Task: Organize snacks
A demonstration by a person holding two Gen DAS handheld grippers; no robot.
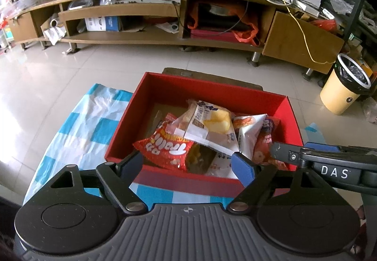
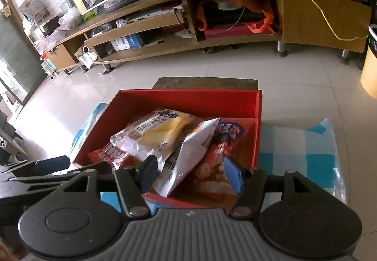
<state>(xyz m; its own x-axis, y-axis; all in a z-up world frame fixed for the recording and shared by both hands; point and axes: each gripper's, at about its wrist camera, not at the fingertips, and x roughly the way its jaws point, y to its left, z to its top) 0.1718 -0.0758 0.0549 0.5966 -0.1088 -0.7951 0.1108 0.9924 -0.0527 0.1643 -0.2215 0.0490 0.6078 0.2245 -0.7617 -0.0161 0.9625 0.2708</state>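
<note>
Every visible snack packet (image 1: pixel 207 124) lies inside the red box (image 1: pixel 212 89), so sorting looks nearly done; the left gripper (image 1: pixel 188 162) and right gripper (image 2: pixel 190 172) hang at its near edge, jaws parted, gripping nothing.

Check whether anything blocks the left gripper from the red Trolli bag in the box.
Nothing visible does. The left gripper is open just above the red Trolli bag, which lies partly under the white cake packet in the red box.

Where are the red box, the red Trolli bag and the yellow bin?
red box (image 1: pixel 212 90): left wrist view, inner back wall.
red Trolli bag (image 1: pixel 165 150): left wrist view, printed front.
yellow bin (image 1: pixel 337 96): left wrist view, side wall.
</note>
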